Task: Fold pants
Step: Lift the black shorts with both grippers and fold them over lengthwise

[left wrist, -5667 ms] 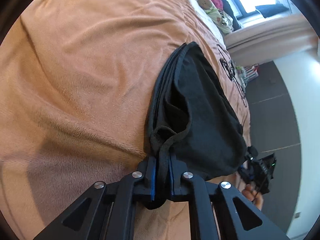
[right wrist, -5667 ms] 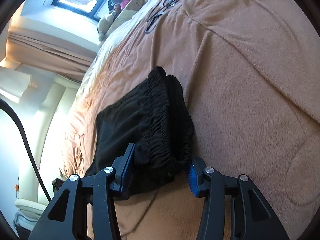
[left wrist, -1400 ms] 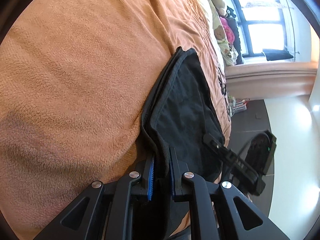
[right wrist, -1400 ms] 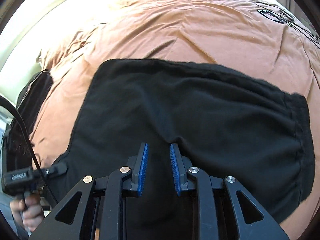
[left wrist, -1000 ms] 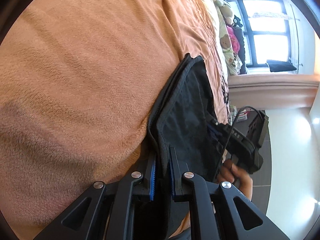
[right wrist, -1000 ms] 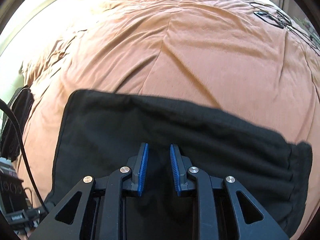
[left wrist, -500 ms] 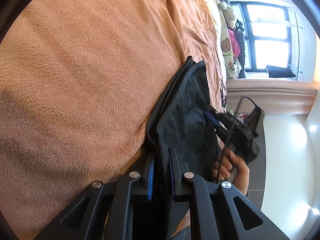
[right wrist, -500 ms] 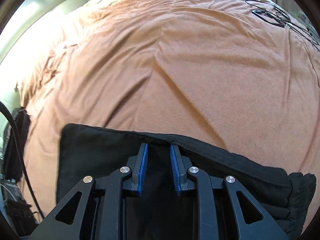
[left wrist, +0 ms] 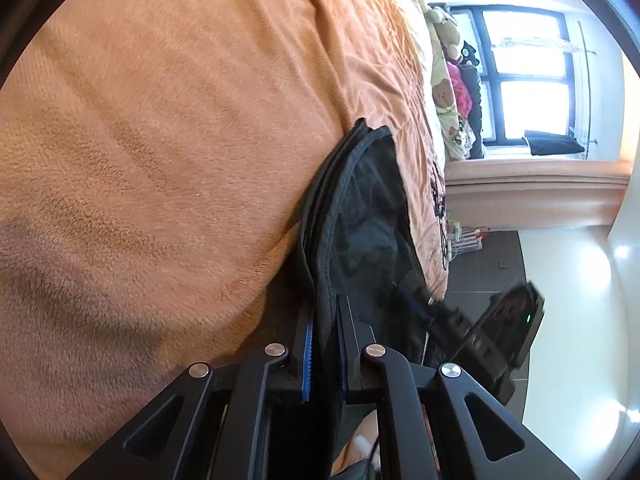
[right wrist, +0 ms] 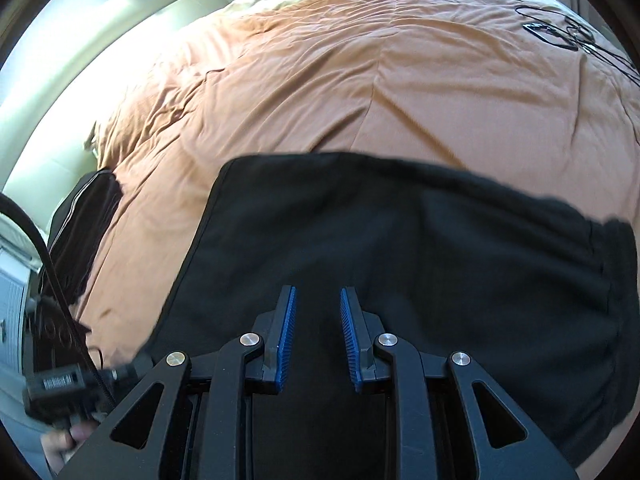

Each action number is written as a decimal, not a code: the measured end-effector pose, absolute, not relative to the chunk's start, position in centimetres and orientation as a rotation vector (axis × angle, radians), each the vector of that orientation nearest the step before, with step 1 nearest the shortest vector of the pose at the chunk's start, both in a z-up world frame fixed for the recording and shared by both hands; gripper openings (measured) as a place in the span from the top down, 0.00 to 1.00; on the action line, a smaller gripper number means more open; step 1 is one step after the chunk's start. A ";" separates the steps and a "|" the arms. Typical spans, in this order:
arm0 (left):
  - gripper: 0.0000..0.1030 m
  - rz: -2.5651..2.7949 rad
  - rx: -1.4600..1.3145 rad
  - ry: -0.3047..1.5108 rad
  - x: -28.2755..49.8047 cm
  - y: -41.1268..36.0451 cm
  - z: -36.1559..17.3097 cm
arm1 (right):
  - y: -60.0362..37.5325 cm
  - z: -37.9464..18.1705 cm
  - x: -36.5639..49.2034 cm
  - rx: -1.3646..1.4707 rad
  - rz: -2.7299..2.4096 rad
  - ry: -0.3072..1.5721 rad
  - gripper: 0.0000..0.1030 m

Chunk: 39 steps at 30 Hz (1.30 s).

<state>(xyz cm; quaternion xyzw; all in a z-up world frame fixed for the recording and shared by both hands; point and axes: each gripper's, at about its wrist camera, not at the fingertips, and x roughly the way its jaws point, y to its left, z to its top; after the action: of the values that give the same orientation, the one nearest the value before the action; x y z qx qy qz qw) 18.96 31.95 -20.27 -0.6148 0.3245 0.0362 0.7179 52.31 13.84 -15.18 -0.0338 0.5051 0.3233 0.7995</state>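
Observation:
Black pants (left wrist: 368,220) lie folded flat on an orange blanket, near the edge of the bed. My left gripper (left wrist: 325,312) is shut on their near hem, and dark fabric fills the slit between its blue pads. In the right wrist view the pants (right wrist: 400,220) spread wide, with the gathered waistband at the right. My right gripper (right wrist: 318,292) hovers over their middle. Its jaws stand a narrow gap apart, and I see no fabric pinched between them. The left gripper (right wrist: 128,370) shows blurred at the pants' lower left corner, and the right gripper (left wrist: 420,304) shows blurred in the left wrist view.
The orange blanket (right wrist: 360,80) covers the whole bed. Black cables (right wrist: 560,32) lie at its far right. A dark garment (right wrist: 80,220) hangs at the left bed edge. Stuffed toys (left wrist: 444,92) sit by the window. Dark floor tiles (left wrist: 500,248) lie beyond the bed.
My right gripper went out to the pants' far edge, then came back over their middle. The left gripper has kept its hold on the hem and barely moved.

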 end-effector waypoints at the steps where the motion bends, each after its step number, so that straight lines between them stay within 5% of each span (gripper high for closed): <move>1: 0.91 0.079 -1.356 0.715 18.9 31.8 -20.0 | 13.3 -15.0 51.8 -0.066 0.699 1.082 0.80; 15: 0.91 0.027 -1.248 0.686 21.0 29.7 -14.5 | 8.6 -16.6 46.1 0.006 0.739 1.125 0.80; 39: 0.91 -0.154 -0.993 0.814 31.9 20.0 -7.3 | -5.4 -10.7 45.0 0.286 0.733 0.976 0.80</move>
<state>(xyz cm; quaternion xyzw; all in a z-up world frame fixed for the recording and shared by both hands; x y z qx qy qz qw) 31.93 19.96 -7.25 -0.4626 0.3792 -0.0716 0.7982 45.05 -5.37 -10.71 0.1339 0.4566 0.3430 0.8099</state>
